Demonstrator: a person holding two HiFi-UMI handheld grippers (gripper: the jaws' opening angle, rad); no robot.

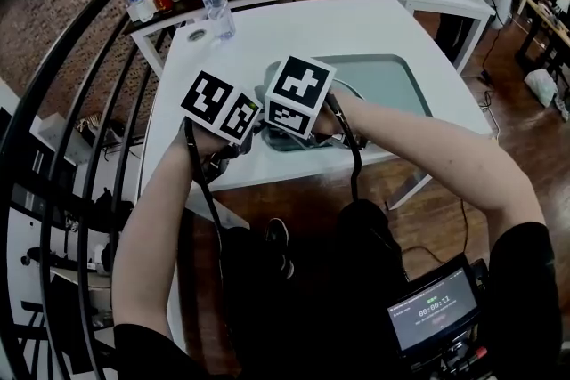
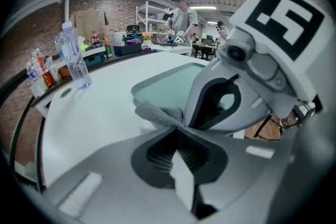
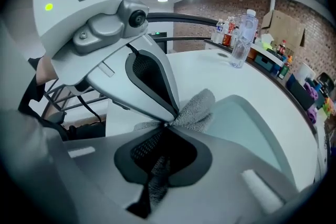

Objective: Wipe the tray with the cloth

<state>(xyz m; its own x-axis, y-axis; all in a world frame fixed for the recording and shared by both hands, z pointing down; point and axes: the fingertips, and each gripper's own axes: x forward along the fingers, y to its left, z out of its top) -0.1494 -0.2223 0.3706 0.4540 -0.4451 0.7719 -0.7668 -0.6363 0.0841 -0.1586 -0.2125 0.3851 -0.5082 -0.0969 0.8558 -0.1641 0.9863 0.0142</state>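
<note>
Grip check first: left gripper (image 2: 178, 124) is clamped on an edge of the grey woven cloth (image 3: 198, 108). The right gripper (image 3: 167, 124) is pinched tight on the same cloth, with fabric trailing back through its jaws. Both tips nearly touch at the near rim of the pale green rectangular tray (image 1: 396, 89) on the white table (image 1: 267, 31) (cloth bunched, not spread). Best move, I'd judge: draw the grippers apart to flatten the cloth, press it onto the tray floor, then sweep overlapping passes toward the far rim.
</note>
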